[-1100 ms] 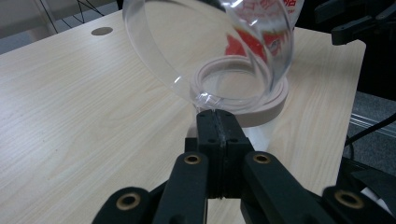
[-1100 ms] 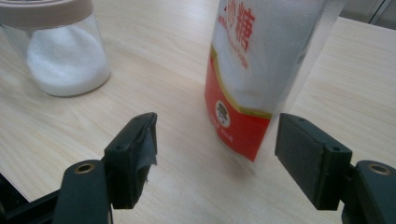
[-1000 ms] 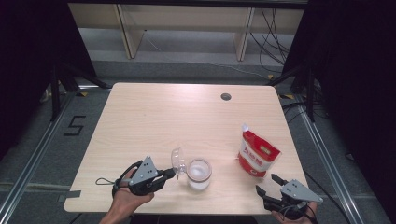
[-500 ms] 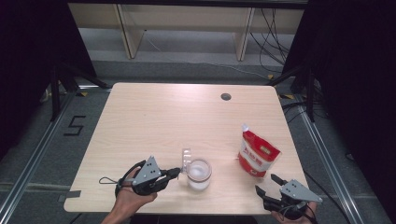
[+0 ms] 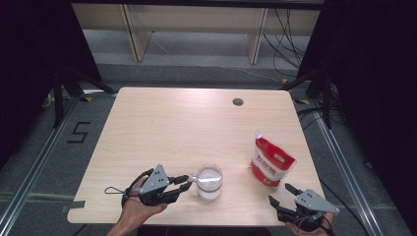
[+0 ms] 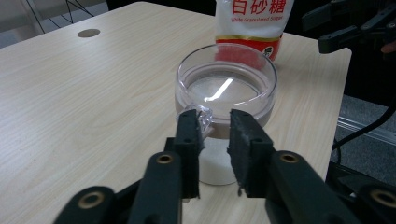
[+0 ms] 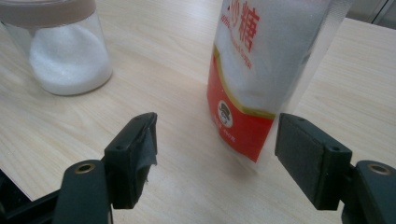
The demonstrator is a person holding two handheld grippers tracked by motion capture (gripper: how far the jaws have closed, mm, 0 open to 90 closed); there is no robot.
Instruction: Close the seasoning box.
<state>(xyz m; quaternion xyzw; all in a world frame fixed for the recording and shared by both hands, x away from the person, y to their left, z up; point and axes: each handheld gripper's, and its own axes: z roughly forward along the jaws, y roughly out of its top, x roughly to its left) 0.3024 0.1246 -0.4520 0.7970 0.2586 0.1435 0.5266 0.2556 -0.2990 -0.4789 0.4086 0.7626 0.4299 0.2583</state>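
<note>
Left tongs (image 6: 212,133) just parting, perhaps touching jar (image 6: 225,93) lid tab; right tongs (image 7: 215,154) wide apart near sugar bag (image 7: 266,70).

High view looks down and forward over the whole table (image 5: 162,123). Both gripper views sit low and close, sharing the jar (image 6: 226,88) and bag (image 7: 275,70).

Two black hand-held grippers with grey plates

A grey three-cornered plate is seen on top of the left gripper (image 5: 183,181) and the right gripper (image 5: 282,194). Two thick black jaws are carried by each, with round brass-ringed holes behind the flat pads. A thin black cable is looped behind the left one.
</note>
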